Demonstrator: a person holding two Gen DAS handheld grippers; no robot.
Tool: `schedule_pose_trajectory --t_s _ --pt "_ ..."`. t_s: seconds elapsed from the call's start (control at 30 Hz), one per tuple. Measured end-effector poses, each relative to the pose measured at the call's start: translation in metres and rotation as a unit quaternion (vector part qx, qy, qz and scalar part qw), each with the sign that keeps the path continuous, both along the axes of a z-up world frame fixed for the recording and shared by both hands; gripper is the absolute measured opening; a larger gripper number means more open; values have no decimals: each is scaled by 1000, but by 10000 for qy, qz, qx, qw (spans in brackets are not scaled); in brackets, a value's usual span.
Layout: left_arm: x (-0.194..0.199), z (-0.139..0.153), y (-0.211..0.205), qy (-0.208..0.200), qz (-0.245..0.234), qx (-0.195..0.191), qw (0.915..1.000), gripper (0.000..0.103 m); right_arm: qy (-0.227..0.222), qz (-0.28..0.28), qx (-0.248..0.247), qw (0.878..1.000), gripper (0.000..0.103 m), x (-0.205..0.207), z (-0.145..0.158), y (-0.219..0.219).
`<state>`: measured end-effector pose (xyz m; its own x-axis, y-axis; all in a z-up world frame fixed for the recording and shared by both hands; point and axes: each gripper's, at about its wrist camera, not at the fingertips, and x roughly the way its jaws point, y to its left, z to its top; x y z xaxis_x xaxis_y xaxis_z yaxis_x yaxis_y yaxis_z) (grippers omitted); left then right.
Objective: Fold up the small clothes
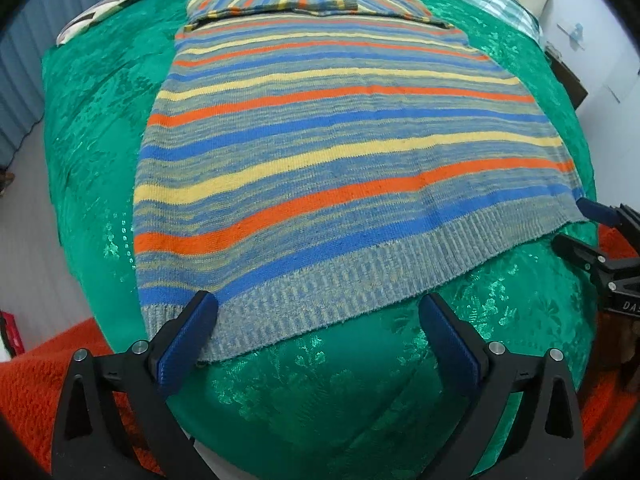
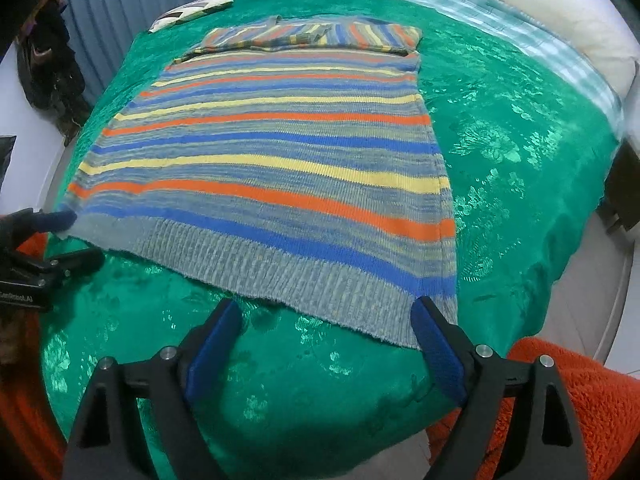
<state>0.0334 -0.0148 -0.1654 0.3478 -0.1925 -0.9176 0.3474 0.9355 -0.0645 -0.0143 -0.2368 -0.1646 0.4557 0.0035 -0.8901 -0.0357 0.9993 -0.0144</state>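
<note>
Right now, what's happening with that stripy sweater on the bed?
A person is folding the sweater with two tools. It lies flat on the green bedspread, its sleeves already folded across the top. The left hand-held gripper sits open at the near left corner of the hem, and the right hand-held gripper sits open at the near right corner. Neither is pinching the cloth yet. They look ready to grab the hem.

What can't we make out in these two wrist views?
- Striped sweater: sleeves folded at the far end; fisheye shrinks them in both views.
- Object at the green cover's far left: cut off by the bed edge, unidentifiable.
- Person's hands: behind both cameras.
</note>
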Motion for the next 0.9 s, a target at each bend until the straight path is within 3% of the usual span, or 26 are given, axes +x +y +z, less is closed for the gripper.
schedule_pose_trajectory --t_s 0.9 --pt "-3 -1 0 -63 -9 36 10000 102 -60 10 -97 9999 89 -3 -2 4"
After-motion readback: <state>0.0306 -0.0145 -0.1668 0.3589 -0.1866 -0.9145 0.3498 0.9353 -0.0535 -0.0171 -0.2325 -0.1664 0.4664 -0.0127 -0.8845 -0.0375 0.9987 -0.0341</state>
